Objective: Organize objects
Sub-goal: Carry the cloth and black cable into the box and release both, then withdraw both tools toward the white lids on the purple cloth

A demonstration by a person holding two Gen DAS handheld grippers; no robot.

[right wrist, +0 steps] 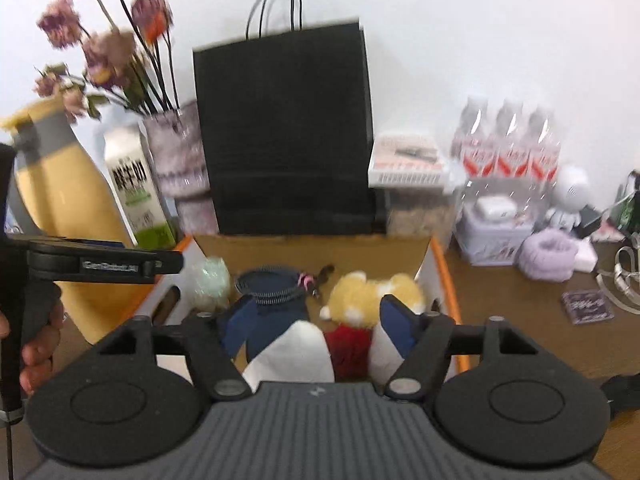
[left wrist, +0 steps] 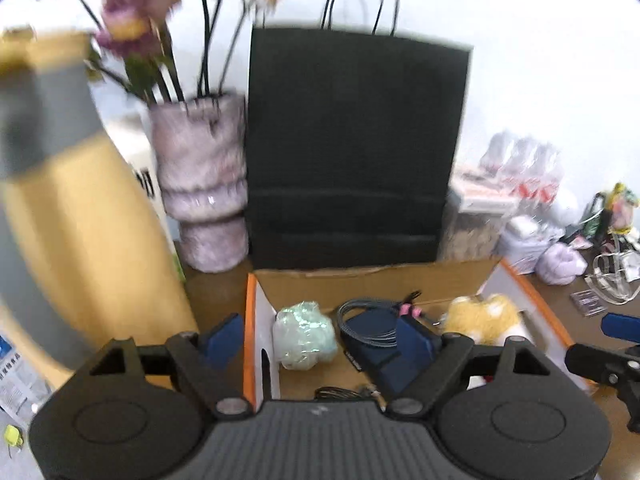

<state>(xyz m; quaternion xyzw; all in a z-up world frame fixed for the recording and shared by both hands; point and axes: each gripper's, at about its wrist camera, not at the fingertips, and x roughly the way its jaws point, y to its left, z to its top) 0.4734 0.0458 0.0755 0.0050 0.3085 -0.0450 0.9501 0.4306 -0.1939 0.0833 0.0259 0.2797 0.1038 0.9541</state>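
Note:
An open cardboard box (left wrist: pixel 376 280) (right wrist: pixel 312 250) with orange edges lies just below both grippers. Inside it are a pale green crumpled bag (left wrist: pixel 304 336) (right wrist: pixel 210 280), a navy pouch with a coiled cable (left wrist: pixel 376 332) (right wrist: pixel 272 292) and a yellow plush toy (left wrist: pixel 484 316) (right wrist: pixel 376 296) with a red part. My left gripper (left wrist: pixel 320 340) is open; its left finger hangs outside the box's left wall and its right finger over the pouch. My right gripper (right wrist: pixel 316 326) is open above the box's near side, over the plush and a white flap (right wrist: pixel 296 352). Neither holds anything.
Behind the box stand a black paper bag (left wrist: pixel 352 152) (right wrist: pixel 284 136), a pinkish vase of flowers (left wrist: pixel 204 184) (right wrist: pixel 176 152), a yellow jug (left wrist: pixel 72 208) (right wrist: pixel 60 184) and a milk carton (right wrist: pixel 136 184). Right of it are water bottles (right wrist: pixel 508 148), a tin (right wrist: pixel 492 232) and a purple scrunchie (right wrist: pixel 548 252).

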